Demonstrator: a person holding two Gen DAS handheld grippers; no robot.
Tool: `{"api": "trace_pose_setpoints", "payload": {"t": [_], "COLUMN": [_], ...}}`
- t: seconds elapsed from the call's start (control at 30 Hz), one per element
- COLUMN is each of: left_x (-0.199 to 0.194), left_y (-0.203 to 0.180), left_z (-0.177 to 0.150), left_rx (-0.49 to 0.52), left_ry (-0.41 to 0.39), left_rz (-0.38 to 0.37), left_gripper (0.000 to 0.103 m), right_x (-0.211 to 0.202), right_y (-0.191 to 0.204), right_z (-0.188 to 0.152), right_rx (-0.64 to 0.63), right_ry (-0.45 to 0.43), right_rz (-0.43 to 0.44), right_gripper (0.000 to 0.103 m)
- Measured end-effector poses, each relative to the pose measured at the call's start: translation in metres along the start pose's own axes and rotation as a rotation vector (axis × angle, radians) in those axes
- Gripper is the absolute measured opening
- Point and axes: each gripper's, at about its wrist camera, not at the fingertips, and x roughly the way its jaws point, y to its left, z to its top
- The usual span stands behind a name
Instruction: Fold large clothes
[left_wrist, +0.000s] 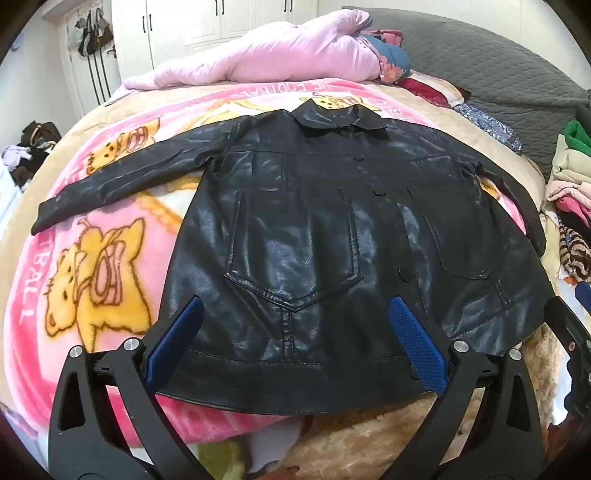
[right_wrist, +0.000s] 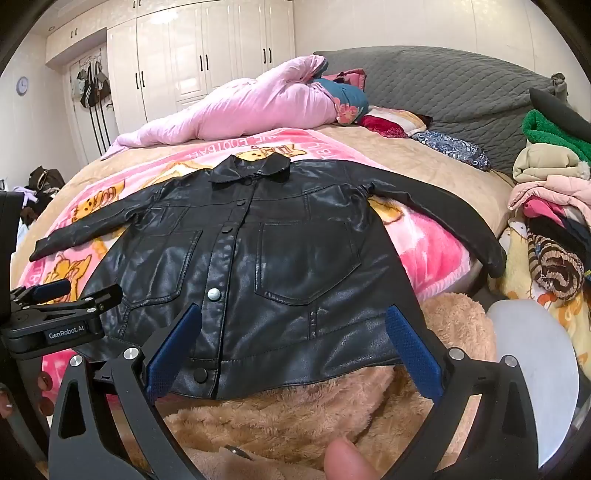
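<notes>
Left wrist view | your left tool (left_wrist: 295, 332) and right tool (right_wrist: 293, 338) both spread wide, empty | black jacket (left_wrist: 314, 236) flat at the bed's (left_wrist: 480, 110) near edge | likely heavy, slick, stiff: pinch hem corners.

Jacket (left_wrist: 295, 229) glossy black leather-look, creased; blanket (left_wrist: 103, 266) fuzzy pink fleece; headboard (right_wrist: 443, 85) matt grey quilted cloth; gripper pads (left_wrist: 417, 336) textured blue.

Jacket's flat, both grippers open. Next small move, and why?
Probably bring the left gripper to the outstretched sleeve and fold it across the jacket. The jacket lies flat and buttoned, both sleeves are spread, and the right gripper holds nothing.
</notes>
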Motion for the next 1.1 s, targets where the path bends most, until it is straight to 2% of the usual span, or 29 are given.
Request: {"api": "trace_pose_setpoints", "payload": {"t": [1.1], "left_x": [0.001], "left_y": [0.0013], "left_z": [-0.0015], "left_rx": [-0.004], "left_ry": [0.001], "left_rz": [-0.003], "left_gripper": [0.094], "right_x": [-0.0006], "right_y": [-0.0004], "right_z": [-0.0003], "right_rx": [-0.004], "right_ry": [0.006], "right_rz": [-0.004], "right_gripper": [0.099]}}
